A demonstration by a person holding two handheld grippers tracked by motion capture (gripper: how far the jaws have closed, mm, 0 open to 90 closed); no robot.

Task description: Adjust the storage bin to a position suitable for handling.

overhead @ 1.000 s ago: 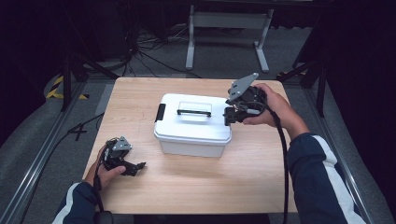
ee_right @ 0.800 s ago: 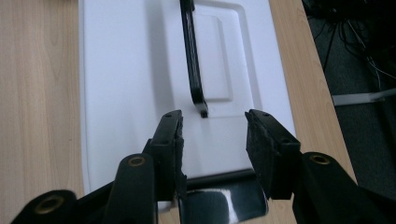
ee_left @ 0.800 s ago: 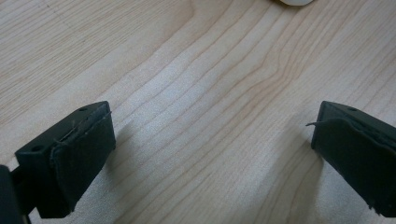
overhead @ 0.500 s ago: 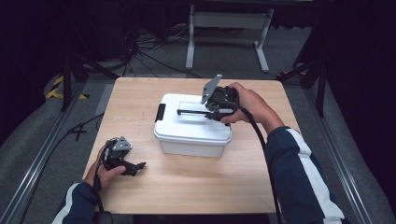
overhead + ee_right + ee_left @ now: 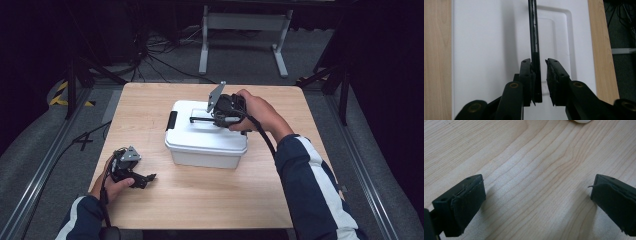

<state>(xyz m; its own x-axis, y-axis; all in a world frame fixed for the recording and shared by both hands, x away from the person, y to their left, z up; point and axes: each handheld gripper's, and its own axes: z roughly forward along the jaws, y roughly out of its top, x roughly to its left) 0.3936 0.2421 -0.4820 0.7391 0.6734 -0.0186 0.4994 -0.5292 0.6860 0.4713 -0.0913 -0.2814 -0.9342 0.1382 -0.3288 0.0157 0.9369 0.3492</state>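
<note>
- Dark studio, cables on the floor behind a pale wooden table (image 5: 150, 105).
- White lidded box (image 5: 205, 145) sits mid-table.
- Right gripper (image 5: 540, 82) hangs over the lid, jaws narrowed around the black handle (image 5: 534, 37), one pad touching, a sliver of gap on the other.
- Left gripper (image 5: 537, 202) rests near-left, jaws spread wide over bare wood.

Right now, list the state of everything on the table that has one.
White box: lid on, side latch down.
Black handle: raised, between the right jaws.
Right gripper: jaws nearly closed, one pad touching the handle.
Left gripper: jaws wide open, empty, low over the table.
</note>
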